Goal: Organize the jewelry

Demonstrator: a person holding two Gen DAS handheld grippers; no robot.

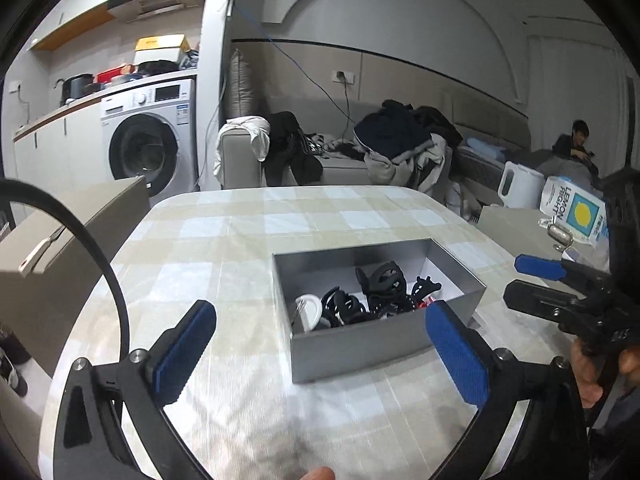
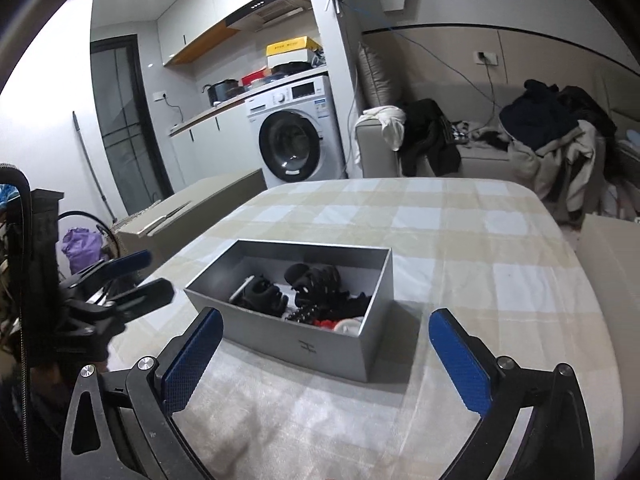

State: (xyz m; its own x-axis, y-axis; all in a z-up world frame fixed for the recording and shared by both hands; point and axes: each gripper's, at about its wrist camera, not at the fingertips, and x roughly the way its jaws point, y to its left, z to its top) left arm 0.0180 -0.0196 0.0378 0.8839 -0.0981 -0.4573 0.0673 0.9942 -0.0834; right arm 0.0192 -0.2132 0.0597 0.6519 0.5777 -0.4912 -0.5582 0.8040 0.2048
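A grey open box (image 1: 360, 350) (image 2: 288, 340) rests on the checked tablecloth, holding several black hair clips (image 1: 382, 282) (image 2: 316, 280), a white round item (image 1: 310, 310) and something red (image 2: 324, 323). My left gripper (image 1: 320, 354) hovers just in front of the box, jaws wide apart, nothing between the blue pads (image 1: 184, 354). My right gripper (image 2: 326, 360) stands open the same way at the box's near corner, pads (image 2: 460, 364) empty. Each gripper shows at the side of the other's view: the right gripper (image 1: 532, 280) and the left gripper (image 2: 136, 280).
The table (image 1: 224, 224) (image 2: 460, 232) is covered by a beige and white checked cloth. A cardboard box (image 1: 60, 240) (image 2: 188, 216) stands off its left edge. A white kettle (image 1: 520, 188) and a lemon-print carton (image 1: 576, 212) sit right. A sofa (image 2: 480, 160) with clothes lies beyond.
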